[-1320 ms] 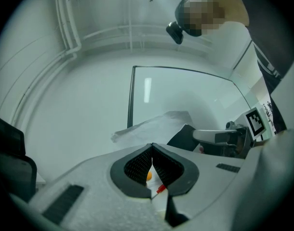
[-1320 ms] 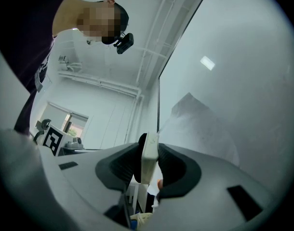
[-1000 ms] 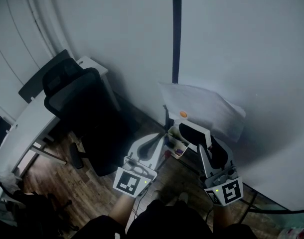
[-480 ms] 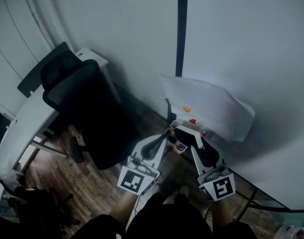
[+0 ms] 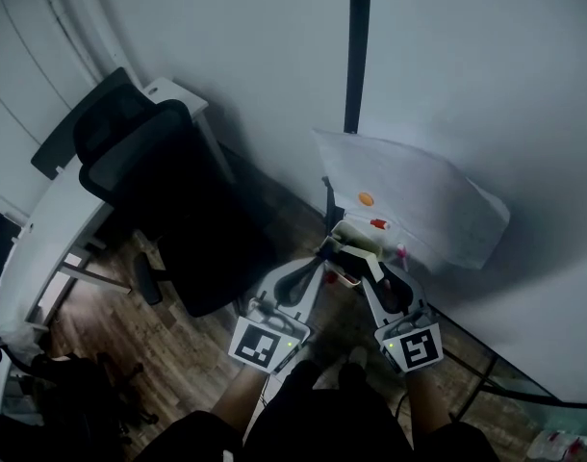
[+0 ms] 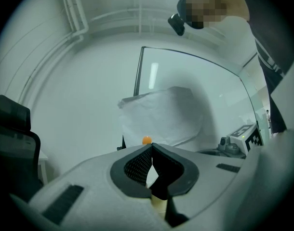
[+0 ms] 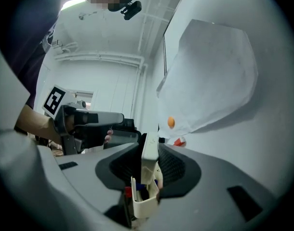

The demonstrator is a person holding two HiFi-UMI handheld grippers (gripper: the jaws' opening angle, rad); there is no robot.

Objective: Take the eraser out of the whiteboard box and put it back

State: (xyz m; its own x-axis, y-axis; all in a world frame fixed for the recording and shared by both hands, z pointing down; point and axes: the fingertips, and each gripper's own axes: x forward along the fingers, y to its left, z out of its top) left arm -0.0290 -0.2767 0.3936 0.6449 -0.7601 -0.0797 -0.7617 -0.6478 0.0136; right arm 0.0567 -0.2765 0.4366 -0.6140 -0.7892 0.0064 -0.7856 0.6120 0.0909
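Observation:
My right gripper (image 5: 361,254) (image 7: 149,154) is shut on the eraser (image 7: 150,148), a flat white slab standing on edge between its pads. Right under it is the whiteboard box (image 7: 145,204) (image 5: 340,273), a small cream tray at the foot of the board, with red and blue pens inside. The eraser (image 5: 356,237) hangs just above the box's mouth; whether it touches is not clear. My left gripper (image 5: 318,260) (image 6: 151,147) is to the left of the box with its fingertips meeting and nothing held.
A white paper sheet (image 5: 419,200) is pinned to the whiteboard by an orange magnet (image 5: 367,199), with a red magnet (image 5: 377,224) below it. A black office chair (image 5: 149,191) and a white desk (image 5: 43,229) stand at the left on the wooden floor.
Both grippers have come down. The right one sank further, bringing the eraser from in front of the paper sheet to just over the box.

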